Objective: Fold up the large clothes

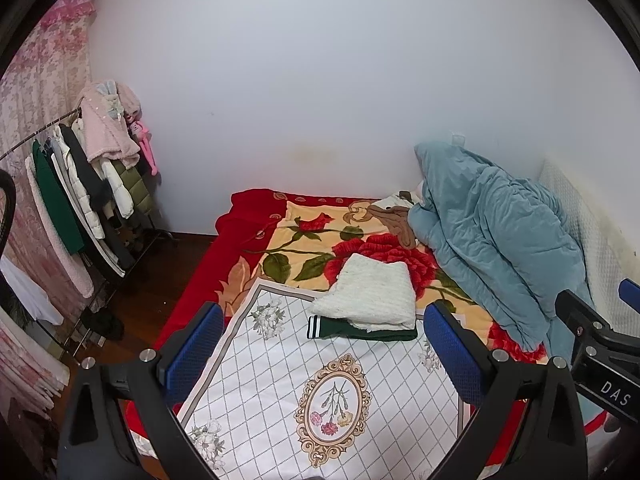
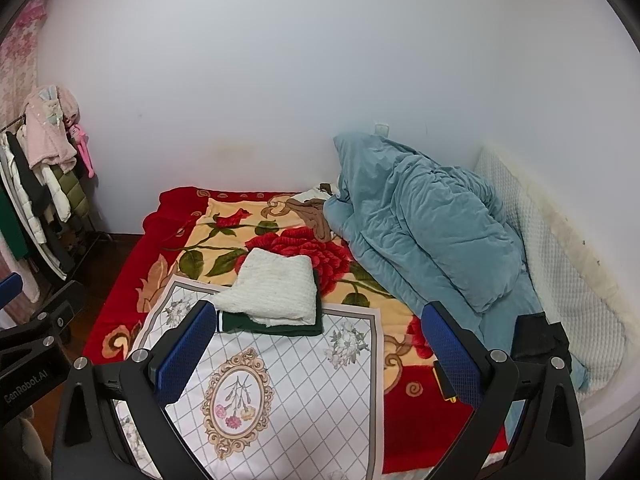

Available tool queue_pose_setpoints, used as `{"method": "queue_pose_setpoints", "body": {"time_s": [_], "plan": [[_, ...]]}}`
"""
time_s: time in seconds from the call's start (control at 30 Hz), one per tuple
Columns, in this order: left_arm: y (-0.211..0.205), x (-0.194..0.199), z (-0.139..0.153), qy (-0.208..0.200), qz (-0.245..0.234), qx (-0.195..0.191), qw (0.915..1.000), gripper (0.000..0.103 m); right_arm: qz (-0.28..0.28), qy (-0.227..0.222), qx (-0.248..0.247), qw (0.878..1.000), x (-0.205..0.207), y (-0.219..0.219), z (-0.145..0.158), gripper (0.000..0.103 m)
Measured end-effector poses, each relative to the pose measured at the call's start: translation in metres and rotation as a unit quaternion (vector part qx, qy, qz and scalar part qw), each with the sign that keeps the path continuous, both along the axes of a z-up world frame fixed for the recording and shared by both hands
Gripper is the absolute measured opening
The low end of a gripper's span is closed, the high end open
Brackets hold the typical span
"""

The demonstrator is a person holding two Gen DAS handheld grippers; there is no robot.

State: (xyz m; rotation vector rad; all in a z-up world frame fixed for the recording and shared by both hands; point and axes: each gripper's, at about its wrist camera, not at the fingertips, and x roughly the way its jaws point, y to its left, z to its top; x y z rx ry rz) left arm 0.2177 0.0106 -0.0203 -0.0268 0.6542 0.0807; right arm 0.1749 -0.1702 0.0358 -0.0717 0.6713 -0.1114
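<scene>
The left gripper (image 1: 324, 340) hangs spread and empty short of the folded white sweater (image 1: 372, 296) stacked on a green garment (image 1: 360, 332), and the right gripper (image 2: 320, 340), likewise parted, should approach that stack squarely.

Bare white wall (image 1: 320, 80); dark wood floor (image 1: 160, 264); clothes rack (image 1: 80, 200) left; bed (image 2: 120, 320) against wall.
</scene>
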Motion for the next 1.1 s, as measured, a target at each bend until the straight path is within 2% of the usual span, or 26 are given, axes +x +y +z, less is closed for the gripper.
{"method": "queue_pose_setpoints", "body": {"time_s": [1.1], "plan": [[0.008,0.000,-0.002,0.001,0.018,0.001,0.9998,0.102,0.012,0.001,-0.001,1.000,0.014,0.008,-0.001,0.103]]}}
